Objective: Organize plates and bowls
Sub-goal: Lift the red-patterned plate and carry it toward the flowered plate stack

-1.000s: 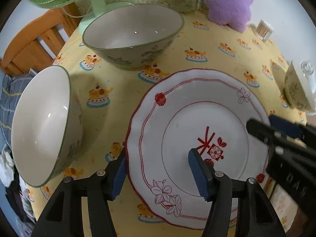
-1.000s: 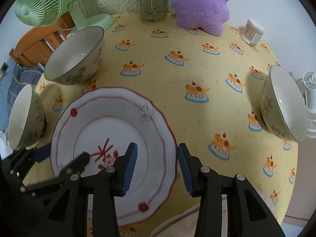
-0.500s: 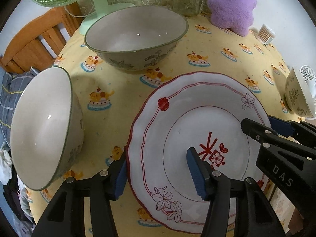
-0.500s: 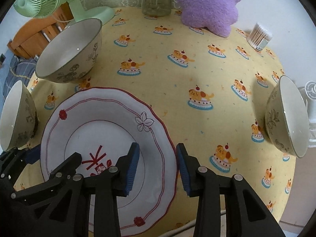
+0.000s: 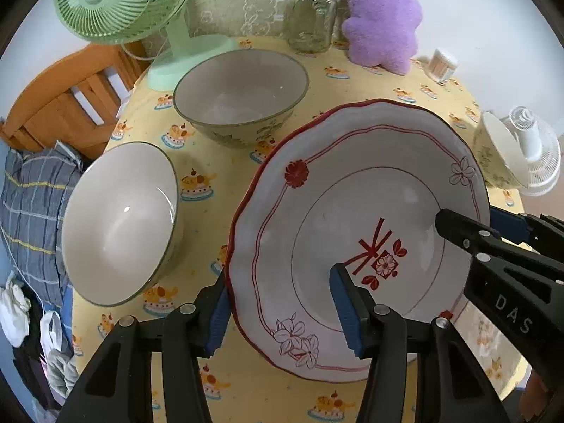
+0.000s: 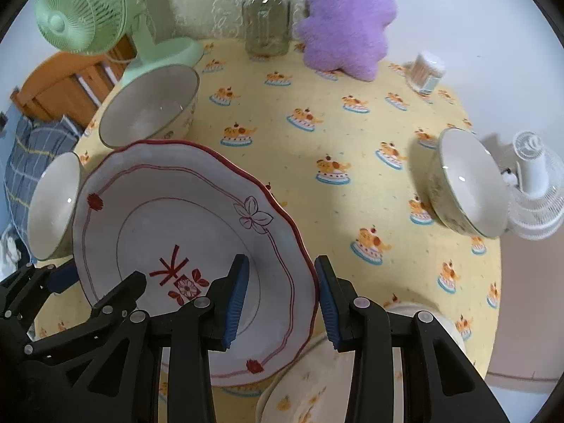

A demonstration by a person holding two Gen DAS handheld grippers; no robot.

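Plate: the red-rimmed plate [image 5: 356, 232] was held off the yellow tablecloth [image 6: 352, 134], tilted, its rim between the fingers of both grippers.
Left gripper: the left gripper [image 5: 282, 312] straddled the plate's near-left rim, one blue pad [image 5: 218, 317] outside and under the rim, the other over the well; its jaws were closing, at middling width, and appeared to bear on the plate.
Right gripper: the right gripper [image 6: 282, 303] straddled the opposite rim at a narrow, steady width, one pad inside the plate and one outside, apparently clamped.
Risk, slip: judged likely if either pad lost the glazed, sloping rim; the plate would swing on the other gripper and drop.
Risk, twist: judged possible if the two hands parted or rose unevenly, prying the rim out of the jaws.
Risk, collision: the near bowl [image 5: 120, 225] lay just left of the left fingers, and the large bowl [image 5: 241, 95] just beyond the plate's far edge; a low sweep that way could strike either.
Other bowl: a third bowl [image 6: 465, 183] stood well to the right of the right fingers.
Beneath the right fingers: a pale dish [image 6: 317, 387], partly hidden.
Far beyond the fingers: green fan [image 5: 123, 3], glass jar [image 6: 266, 17], purple plush [image 6: 347, 17], small canister [image 6: 426, 70], white fan [image 6: 532, 187].
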